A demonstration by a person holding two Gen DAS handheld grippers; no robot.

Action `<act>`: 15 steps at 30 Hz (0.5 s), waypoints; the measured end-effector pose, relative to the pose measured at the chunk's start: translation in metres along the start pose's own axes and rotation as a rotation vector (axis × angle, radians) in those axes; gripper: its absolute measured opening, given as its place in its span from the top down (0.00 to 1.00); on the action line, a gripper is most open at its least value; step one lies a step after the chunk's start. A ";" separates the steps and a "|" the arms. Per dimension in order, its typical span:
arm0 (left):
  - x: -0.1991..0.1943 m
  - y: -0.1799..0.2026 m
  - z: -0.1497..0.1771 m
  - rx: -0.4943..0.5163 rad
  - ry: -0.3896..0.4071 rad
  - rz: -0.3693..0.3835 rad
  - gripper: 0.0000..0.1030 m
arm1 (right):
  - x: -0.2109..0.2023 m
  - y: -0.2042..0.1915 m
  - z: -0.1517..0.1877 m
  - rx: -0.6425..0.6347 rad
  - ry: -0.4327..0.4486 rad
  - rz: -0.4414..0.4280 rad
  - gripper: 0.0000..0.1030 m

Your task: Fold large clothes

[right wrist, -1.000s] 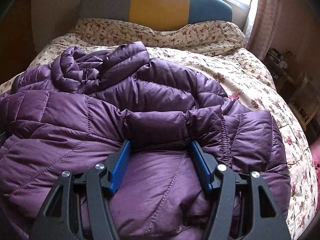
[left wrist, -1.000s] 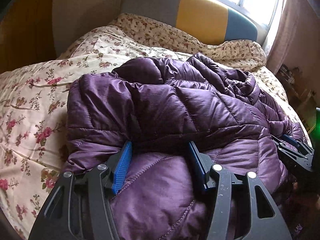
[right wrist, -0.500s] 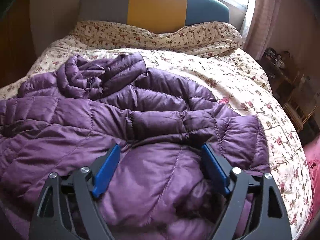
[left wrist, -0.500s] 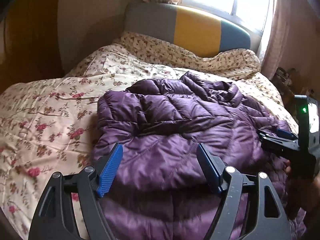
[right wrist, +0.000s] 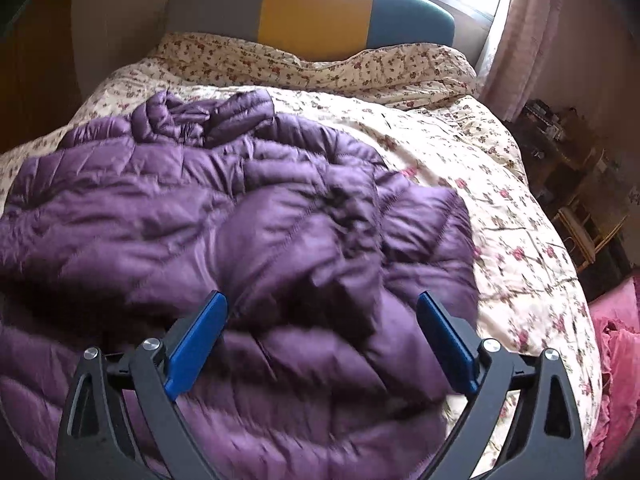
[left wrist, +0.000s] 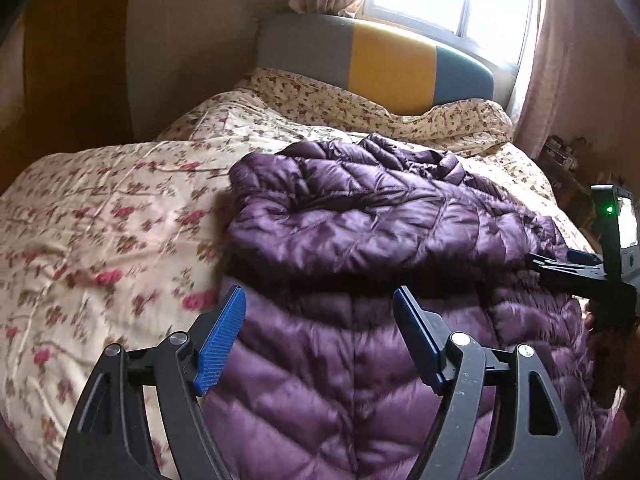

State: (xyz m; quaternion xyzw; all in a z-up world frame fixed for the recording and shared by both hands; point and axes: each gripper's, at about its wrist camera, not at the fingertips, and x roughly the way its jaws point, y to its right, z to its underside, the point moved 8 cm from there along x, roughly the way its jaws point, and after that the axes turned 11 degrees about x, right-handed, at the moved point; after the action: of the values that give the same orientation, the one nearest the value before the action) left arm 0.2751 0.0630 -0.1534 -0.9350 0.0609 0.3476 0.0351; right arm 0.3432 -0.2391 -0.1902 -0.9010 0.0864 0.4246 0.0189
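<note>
A large purple quilted puffer jacket (left wrist: 380,232) lies on the floral bed cover, folded over on itself; it also shows in the right wrist view (right wrist: 224,216). My left gripper (left wrist: 320,320) is open and empty, raised above the jacket's near left part. My right gripper (right wrist: 320,316) is open and empty, raised above the jacket's near right part. The right gripper also shows from the side at the right edge of the left wrist view (left wrist: 576,268).
The floral bed cover (left wrist: 112,224) spreads bare left of the jacket and, in the right wrist view (right wrist: 512,216), right of it. A grey, yellow and blue headboard (right wrist: 312,4) stands at the far end. Cluttered shelves (right wrist: 568,160) stand right of the bed; pink cloth (right wrist: 616,340) lies at its right edge.
Both grippers have let go of the jacket, opened wider and drawn back and up. The folded-over flap now rests on the jacket.
</note>
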 end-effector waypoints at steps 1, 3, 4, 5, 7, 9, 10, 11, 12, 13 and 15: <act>-0.004 0.000 0.003 0.002 0.003 -0.001 0.27 | -0.002 0.002 0.005 -0.006 -0.006 0.003 0.07; -0.013 -0.001 0.010 0.005 0.005 -0.007 0.27 | -0.005 0.007 0.014 -0.015 -0.015 0.006 0.07; -0.017 -0.001 0.012 0.009 0.007 -0.016 0.27 | -0.006 0.009 0.019 -0.019 -0.019 0.010 0.07; -0.022 -0.002 0.015 0.012 0.015 -0.016 0.27 | -0.007 0.013 0.025 -0.025 -0.025 0.017 0.07; -0.030 -0.002 0.021 0.011 0.020 -0.014 0.27 | -0.009 0.023 0.035 -0.027 -0.040 0.029 0.07; -0.037 -0.004 0.025 0.010 0.026 -0.018 0.27 | -0.011 0.033 0.043 -0.022 -0.052 0.035 0.07; -0.040 -0.005 0.027 0.007 0.026 -0.016 0.27 | -0.012 0.036 0.045 -0.018 -0.054 0.039 0.07; -0.043 -0.005 0.029 0.009 0.026 -0.021 0.27 | -0.013 0.042 0.048 -0.012 -0.058 0.044 0.07; -0.045 -0.006 0.030 0.011 0.028 -0.025 0.27 | -0.014 0.046 0.052 -0.007 -0.063 0.045 0.07; -0.047 -0.005 0.032 0.011 0.030 -0.022 0.27 | -0.016 0.051 0.056 -0.001 -0.068 0.047 0.07; -0.053 -0.007 0.036 0.021 0.035 -0.031 0.27 | -0.018 0.055 0.061 -0.004 -0.074 0.048 0.07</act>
State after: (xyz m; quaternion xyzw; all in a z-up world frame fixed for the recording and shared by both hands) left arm 0.2128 0.0782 -0.1457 -0.9414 0.0507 0.3299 0.0490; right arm 0.2762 -0.2837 -0.2132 -0.8824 0.1065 0.4581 0.0102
